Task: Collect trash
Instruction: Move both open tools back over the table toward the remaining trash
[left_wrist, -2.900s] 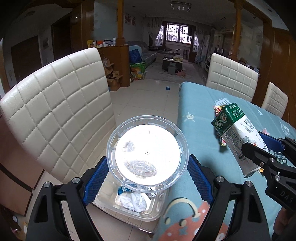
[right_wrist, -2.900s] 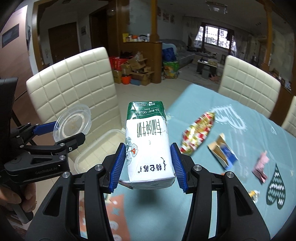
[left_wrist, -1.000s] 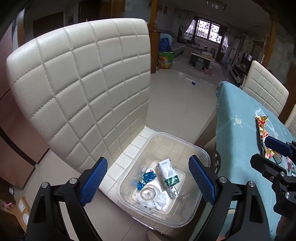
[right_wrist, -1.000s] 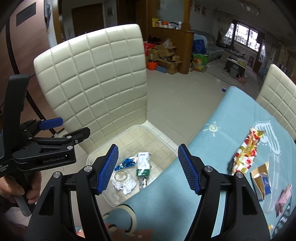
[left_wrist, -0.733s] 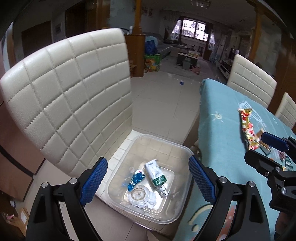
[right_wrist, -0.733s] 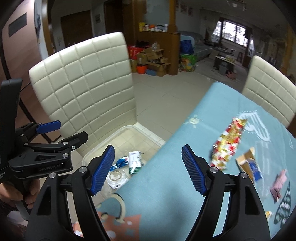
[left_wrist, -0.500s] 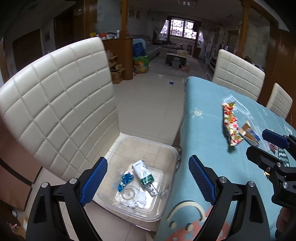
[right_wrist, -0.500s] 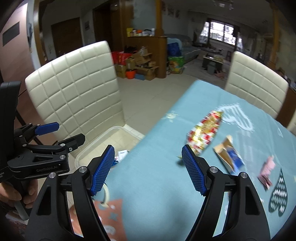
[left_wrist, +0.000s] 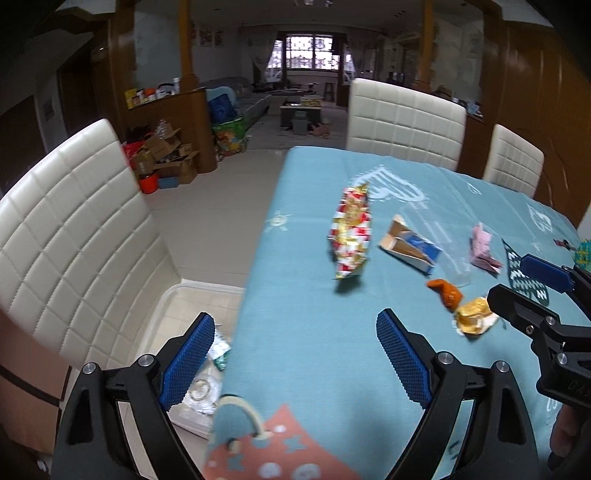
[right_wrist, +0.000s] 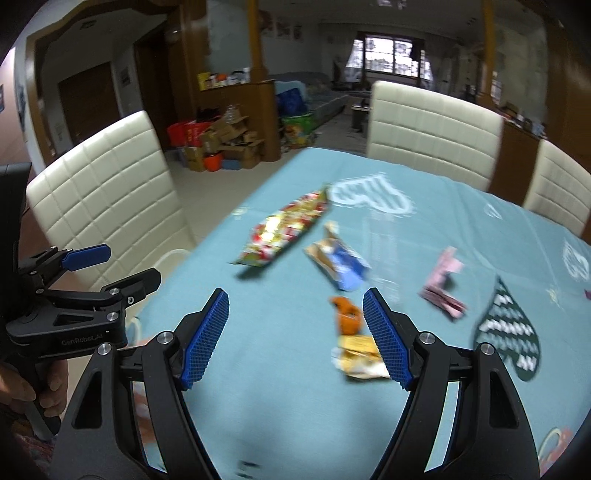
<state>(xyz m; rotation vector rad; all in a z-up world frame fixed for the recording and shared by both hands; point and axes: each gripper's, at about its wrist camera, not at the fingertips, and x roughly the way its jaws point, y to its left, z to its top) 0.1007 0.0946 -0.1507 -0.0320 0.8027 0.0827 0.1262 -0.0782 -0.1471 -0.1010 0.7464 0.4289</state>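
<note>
Trash on the teal cloth-covered tabletop (left_wrist: 317, 369): a long red-and-gold foil snack wrapper (left_wrist: 351, 234) lies nearest the tabletop's left edge; just beside it lies a torn tan-and-blue cardboard packet (left_wrist: 410, 247), then a folded pink paper wrapper (left_wrist: 484, 251) farther right. Nearer the cameras sit a crumpled orange wrapper (right_wrist: 346, 314) and, touching it or just beside it, a crumpled yellow-and-white wrapper (right_wrist: 360, 356). Below the tabletop's left edge, on the seat of a cream quilted chair (left_wrist: 70, 236), stands a clear plastic bin (left_wrist: 177, 302) that already holds several discarded pieces, partly hidden behind the left tongs.

The left tongs (left_wrist: 293, 358) are spread wide and hold nothing; they hang over the tabletop's edge between bin and litter. The right tongs (right_wrist: 295, 338) are likewise spread and empty, with the orange and yellow-and-white wrappers just inside the right finger (right_wrist: 384, 339).

Step in hand, as judged: the approach to the next piece, with five pieces left to collect. The next move calls for lowering the right tongs so that both fingers straddle one crumpled wrapper, closing lightly, then carrying it left over the bin. The thin, flat wrappers may slip or bring a neighbour along.
</note>
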